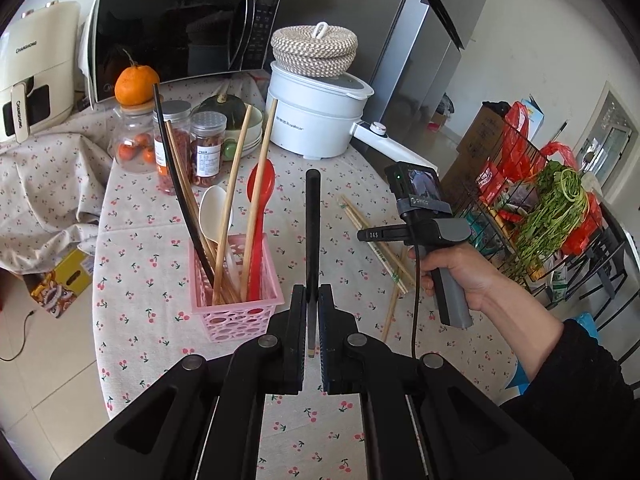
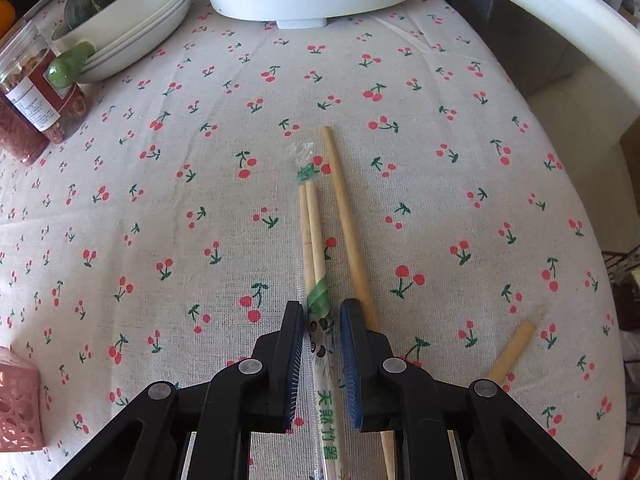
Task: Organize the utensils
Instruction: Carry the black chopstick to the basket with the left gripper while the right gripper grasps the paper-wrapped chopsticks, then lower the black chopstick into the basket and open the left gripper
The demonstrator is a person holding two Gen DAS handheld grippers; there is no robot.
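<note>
On the wrapped chopsticks [image 2: 326, 360], green characters read 天然竹.

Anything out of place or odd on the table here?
Yes. Chopsticks lie scattered on the tablecloth rather than in the pink basket. One pair is half out of its torn wrapper, between the right tongs.

A home kitchen: microwave [image 1: 176, 28] and air fryer [image 1: 34, 76] at the table's far edge, electric pot [image 1: 316, 120], fridge [image 1: 424, 52], cherry-print tablecloth [image 2: 200, 184], vegetable rack [image 1: 532, 208].
</note>
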